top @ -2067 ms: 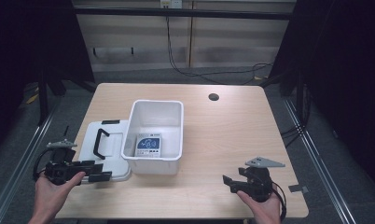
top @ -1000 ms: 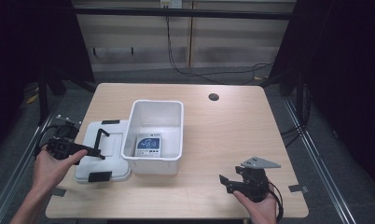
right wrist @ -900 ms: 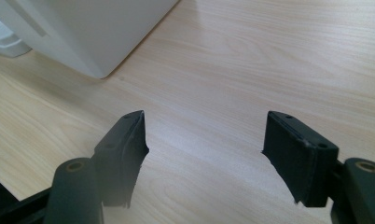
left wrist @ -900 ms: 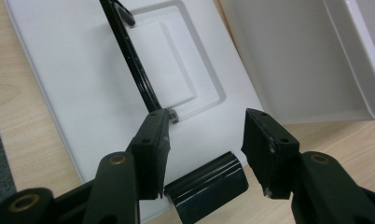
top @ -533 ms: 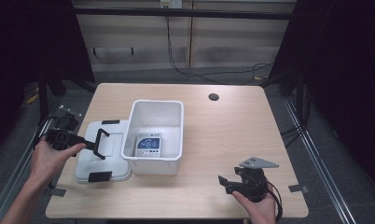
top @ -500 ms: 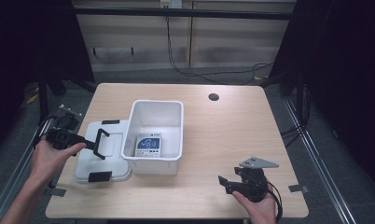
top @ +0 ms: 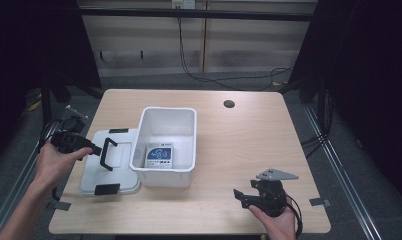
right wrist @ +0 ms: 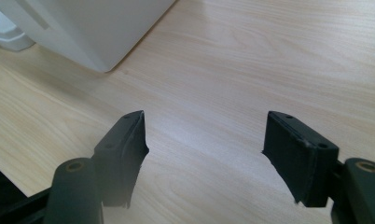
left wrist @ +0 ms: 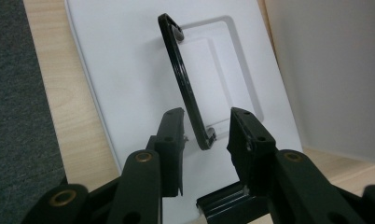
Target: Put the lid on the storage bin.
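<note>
A dim room with dark curtains on both sides and a pale panelled wall behind; in the middle stands a light wooden tabletop (top: 249,140) with a small round hole near its far edge. A white open bin (top: 166,145) sits left of centre, with a printed card (top: 159,156) lying inside it. Touching the bin's left side, a white lid (top: 114,167) lies flat, and its black handle (top: 106,152) stands raised, its long axis running from near to far across the lid. The left tongs (top: 91,148) come in from the lid's left edge. In the left gripper view the left tongs sit narrowly parted with the near end of the handle between the two jaws, not yet touching either one. Closing them would likely pinch that end across the handle's thin side. The left hand (top: 54,162) is by far the nearer to the lid. The right tongs (top: 241,196) rest well apart from it, low over bare wood at the near right, spread wide and holding nothing, pointing left toward the bin's near corner.
</note>
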A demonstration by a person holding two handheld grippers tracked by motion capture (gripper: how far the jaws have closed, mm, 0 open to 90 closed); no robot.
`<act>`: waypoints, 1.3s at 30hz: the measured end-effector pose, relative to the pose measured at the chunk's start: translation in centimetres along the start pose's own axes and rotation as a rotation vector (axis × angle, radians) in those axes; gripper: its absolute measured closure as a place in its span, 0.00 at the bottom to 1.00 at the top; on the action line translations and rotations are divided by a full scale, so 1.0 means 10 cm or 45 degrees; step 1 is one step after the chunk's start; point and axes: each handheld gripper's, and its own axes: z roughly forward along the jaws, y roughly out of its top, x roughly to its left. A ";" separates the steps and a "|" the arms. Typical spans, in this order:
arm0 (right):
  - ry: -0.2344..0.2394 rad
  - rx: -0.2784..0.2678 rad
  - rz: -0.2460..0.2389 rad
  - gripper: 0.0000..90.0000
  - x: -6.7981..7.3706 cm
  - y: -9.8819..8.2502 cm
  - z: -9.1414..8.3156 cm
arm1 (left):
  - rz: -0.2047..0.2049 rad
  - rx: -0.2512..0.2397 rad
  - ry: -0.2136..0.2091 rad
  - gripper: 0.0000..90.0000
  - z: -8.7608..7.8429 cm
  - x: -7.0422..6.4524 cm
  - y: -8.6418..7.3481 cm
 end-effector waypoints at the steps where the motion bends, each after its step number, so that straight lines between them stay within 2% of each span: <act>1: 0.001 0.003 0.000 0.32 0.00 0.00 0.00 | -0.013 0.004 -0.003 0.73 0.00 0.02 0.03; 4: 0.002 0.004 0.000 0.32 -0.01 0.00 0.01 | -0.019 0.016 -0.005 0.73 0.01 0.03 0.07; 5: 0.002 0.008 0.004 0.32 -0.01 0.00 0.01 | -0.039 0.019 0.005 0.73 0.02 0.03 0.10; 6: 0.002 0.010 0.005 0.32 -0.01 0.00 0.02 | -0.030 0.032 0.039 0.75 0.06 0.01 0.15; 13: 0.017 0.040 -0.007 0.32 0.00 -0.01 0.03 | -0.030 0.082 0.053 0.75 0.19 -0.08 0.27; 15: 0.016 0.041 -0.014 0.32 0.00 -0.01 0.03 | -0.070 0.106 0.048 0.74 0.29 -0.09 0.30; 16: 0.017 0.043 -0.015 0.32 0.00 -0.01 0.03 | -0.070 0.106 0.048 0.75 0.29 -0.09 0.30; 17: 0.019 0.046 -0.018 0.32 0.00 -0.01 0.03 | -0.093 0.130 0.079 0.75 0.36 -0.08 0.34; 19: 0.020 0.051 -0.018 0.32 0.01 -0.01 0.03 | -0.133 0.140 0.090 0.75 0.42 -0.06 0.37; 21: 0.020 0.051 -0.018 0.32 0.01 -0.01 0.04 | -0.130 0.142 0.084 0.76 0.43 -0.04 0.37; 22: 0.021 0.054 -0.017 0.32 0.01 -0.01 0.04 | -0.132 0.165 0.092 0.77 0.44 -0.05 0.38; 23: 0.021 0.057 -0.020 0.32 0.01 -0.01 0.04 | -0.140 0.170 0.116 0.77 0.44 -0.05 0.37; 25: 0.022 0.059 -0.021 0.32 0.01 -0.01 0.05 | -0.151 0.173 0.124 0.77 0.45 -0.04 0.37; 27: 0.021 0.061 -0.022 0.32 0.01 -0.01 0.05 | -0.156 0.200 0.165 0.77 0.48 -0.04 0.36; 29: 0.025 0.059 -0.029 0.32 0.01 -0.01 0.05 | -0.177 0.212 0.153 0.77 0.51 -0.04 0.35; 31: 0.021 0.066 -0.025 0.32 0.02 -0.01 0.05 | -0.164 0.216 0.158 0.78 0.54 -0.05 0.35; 33: 0.021 0.067 -0.023 0.32 0.02 -0.01 0.05 | -0.181 0.214 0.162 0.80 0.55 -0.06 0.35; 34: 0.018 0.071 -0.023 0.31 0.01 -0.01 0.06 | -0.172 0.230 0.168 0.81 0.57 -0.06 0.35; 39: 0.023 0.076 -0.023 0.31 0.02 -0.01 0.06 | -0.194 0.264 0.169 0.82 0.60 -0.11 0.36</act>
